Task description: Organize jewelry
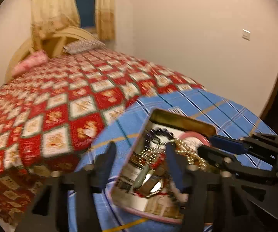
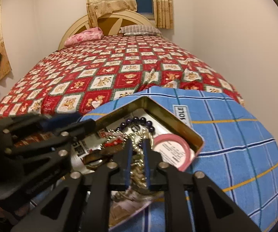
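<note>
Through the left wrist camera, the left tongs [image 1: 139,154] are standing wide apart and grasping nothing, one finger over the blue towel [image 1: 226,108] and the other over the open tin [image 1: 179,118]. The tin is lying on the towel, which is spread on the near right part of the bed [image 1: 61,100]. Inside the tin a dark bead bracelet [image 1: 159,131] is sitting at the far end, a gold chain [image 1: 189,150] is trailing toward the right, and a wristwatch [image 1: 154,186] is lying at the near end. A round pink lid [image 1: 196,135] is leaning in the tin's far right corner. The right tongs [image 1: 214,146] are reaching in from the right; this view does not show their grip clearly, and the picture is blurred.

Through the right wrist camera, the right tongs [image 2: 138,145] are clenching narrowly around the gold chain [image 2: 137,171], which is running between the two fingers. The bead bracelet [image 2: 139,120] is lying just beyond, near the tin's [image 2: 169,117] far corner, and the pink lid [image 2: 172,150] is sitting to the right, inside the tin. The left tongs [image 2: 77,121] are crossing in from the left over the tin's left edge. The blue towel [image 2: 235,145] is spreading right, with the bed [image 2: 109,67] stretching far behind.
</note>
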A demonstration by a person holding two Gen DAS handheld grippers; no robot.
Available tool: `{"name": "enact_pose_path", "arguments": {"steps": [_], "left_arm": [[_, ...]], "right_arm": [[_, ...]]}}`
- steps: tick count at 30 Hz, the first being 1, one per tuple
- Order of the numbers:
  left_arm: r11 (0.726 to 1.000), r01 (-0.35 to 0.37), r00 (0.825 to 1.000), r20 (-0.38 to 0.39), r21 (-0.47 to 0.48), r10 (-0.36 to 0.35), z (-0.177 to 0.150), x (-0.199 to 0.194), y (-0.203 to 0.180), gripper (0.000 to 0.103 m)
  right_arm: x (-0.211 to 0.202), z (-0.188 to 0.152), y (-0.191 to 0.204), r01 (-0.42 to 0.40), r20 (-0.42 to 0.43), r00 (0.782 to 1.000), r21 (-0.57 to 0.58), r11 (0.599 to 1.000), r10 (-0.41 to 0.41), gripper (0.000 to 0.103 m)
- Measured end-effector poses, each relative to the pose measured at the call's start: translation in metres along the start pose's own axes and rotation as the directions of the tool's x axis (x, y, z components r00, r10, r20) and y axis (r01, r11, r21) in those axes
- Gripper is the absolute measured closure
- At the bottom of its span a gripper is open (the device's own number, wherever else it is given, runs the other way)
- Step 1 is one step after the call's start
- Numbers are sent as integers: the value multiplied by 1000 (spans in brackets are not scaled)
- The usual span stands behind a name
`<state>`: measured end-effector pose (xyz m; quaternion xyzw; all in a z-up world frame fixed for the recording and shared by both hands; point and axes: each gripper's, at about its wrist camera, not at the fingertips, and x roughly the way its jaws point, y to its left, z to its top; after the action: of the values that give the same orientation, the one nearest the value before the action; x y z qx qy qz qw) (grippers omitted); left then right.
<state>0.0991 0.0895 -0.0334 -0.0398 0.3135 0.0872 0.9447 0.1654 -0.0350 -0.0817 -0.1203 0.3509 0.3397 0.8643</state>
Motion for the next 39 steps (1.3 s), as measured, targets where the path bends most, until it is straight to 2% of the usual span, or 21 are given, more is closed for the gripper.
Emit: {"name": "enact_pose_path", "arguments": {"steps": [2,3,4,9,11,22,39], "left_arm": [[1000,-1,1000,25,-31,2,1,-13,6,30],[999,7,1000,31,-47,-5,0,-18,9,28],[998,4,999,34,-55,-2,0,-23,11,28],[996,-74,994,73,-58,78,-3,-53,11,28],[995,-80,993,85,-54,84,-5,-65,10,28],[995,-94,989,112,-38,97,-7,-93,2,28],[995,-91,990,107,-42,95,-6,-97,2,27]], "right_arm": [[-9,-3,-1,28,13,1000,3,1000,-28,60],[-12,-4,-3,38,19,999,7,999,-38,54],[-18,-5,-5,48,33,998,15,999,-48,42],[-48,-13,-3,79,81,993,15,997,-80,36],[-59,-17,-1,83,99,992,19,996,-84,29],[-100,-25,-1,95,176,979,43,995,-101,25],[-102,-24,3,86,193,977,38,996,-92,24]]}}
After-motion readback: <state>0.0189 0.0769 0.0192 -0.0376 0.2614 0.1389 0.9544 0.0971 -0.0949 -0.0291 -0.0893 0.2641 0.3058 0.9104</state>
